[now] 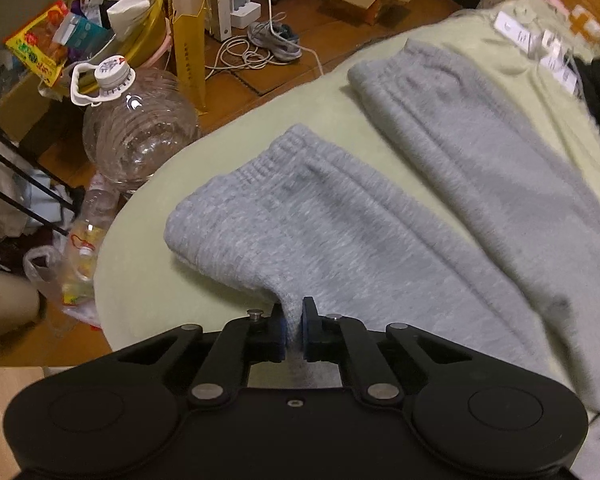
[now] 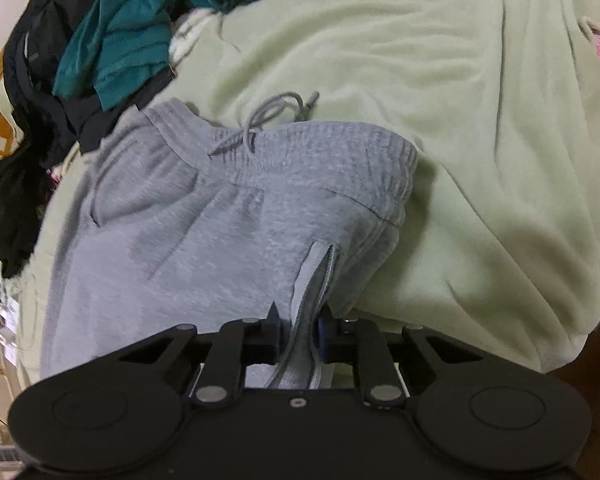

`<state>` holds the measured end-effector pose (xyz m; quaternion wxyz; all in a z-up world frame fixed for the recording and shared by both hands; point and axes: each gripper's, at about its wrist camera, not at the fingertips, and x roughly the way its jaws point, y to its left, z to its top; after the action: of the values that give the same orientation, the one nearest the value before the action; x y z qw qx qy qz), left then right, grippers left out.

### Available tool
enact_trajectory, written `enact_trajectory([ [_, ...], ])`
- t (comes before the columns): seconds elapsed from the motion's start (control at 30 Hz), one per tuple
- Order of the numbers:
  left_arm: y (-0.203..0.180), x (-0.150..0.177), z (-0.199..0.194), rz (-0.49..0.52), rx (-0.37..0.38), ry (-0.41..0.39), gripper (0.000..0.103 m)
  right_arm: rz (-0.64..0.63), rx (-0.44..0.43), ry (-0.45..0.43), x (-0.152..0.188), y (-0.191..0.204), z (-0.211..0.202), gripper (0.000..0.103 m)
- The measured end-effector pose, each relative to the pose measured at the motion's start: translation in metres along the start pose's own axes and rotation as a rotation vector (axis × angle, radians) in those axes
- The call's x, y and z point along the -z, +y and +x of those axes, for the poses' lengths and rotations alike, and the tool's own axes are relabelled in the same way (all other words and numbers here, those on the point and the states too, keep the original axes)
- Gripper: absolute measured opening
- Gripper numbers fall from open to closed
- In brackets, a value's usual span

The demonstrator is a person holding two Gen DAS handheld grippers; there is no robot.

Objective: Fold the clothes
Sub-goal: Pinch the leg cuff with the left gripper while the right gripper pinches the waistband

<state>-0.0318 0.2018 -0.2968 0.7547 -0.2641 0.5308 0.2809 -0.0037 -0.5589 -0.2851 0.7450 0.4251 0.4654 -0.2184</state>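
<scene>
Left tongs (image 1: pixel 294 326) pinch grey sweatpants (image 1: pixel 340 232) leg; right tongs (image 2: pixel 300 330) clamp waist side.

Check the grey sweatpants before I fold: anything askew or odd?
Yes: the grey sweatpants aren't flat. The legs splay apart in a V, the waistband end is bunched, and the drawstring trails onto the green blanket.

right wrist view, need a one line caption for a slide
Right gripper pinches the side seam of grey sweatpants near the waistband, spread on a pale green blanket.
</scene>
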Motion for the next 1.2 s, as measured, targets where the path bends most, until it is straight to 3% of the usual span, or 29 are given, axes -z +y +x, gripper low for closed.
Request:
enact_trajectory([
  [0.3, -0.019, -0.035, -0.028, 0.070, 0.143, -0.049, 0.007, 0.001, -0.036, -0.052, -0.014, 0.037, -0.027, 0.012],
  [0.6, -0.045, -0.080, -0.050, 0.031, 0.228, -0.115, 0.007, 0.039, -0.069, -0.091, -0.037, 0.081, -0.030, 0.012],
  [0.7, -0.064, -0.097, -0.056, -0.001, 0.231, -0.145, 0.007, 0.008, -0.088, -0.082, -0.055, 0.104, -0.017, 0.012],
  [0.83, -0.091, -0.109, -0.058, -0.014, 0.182, -0.171, 0.007, -0.025, -0.097, -0.041, -0.079, 0.126, 0.015, 0.012],
  [1.03, -0.117, -0.120, -0.037, -0.038, 0.096, -0.157, 0.007, -0.077, -0.077, 0.015, -0.096, 0.158, 0.061, 0.012],
  [1.2, -0.130, -0.137, -0.018, -0.038, 0.079, -0.139, 0.007, -0.073, -0.049, 0.018, -0.102, 0.177, 0.089, 0.012],
])
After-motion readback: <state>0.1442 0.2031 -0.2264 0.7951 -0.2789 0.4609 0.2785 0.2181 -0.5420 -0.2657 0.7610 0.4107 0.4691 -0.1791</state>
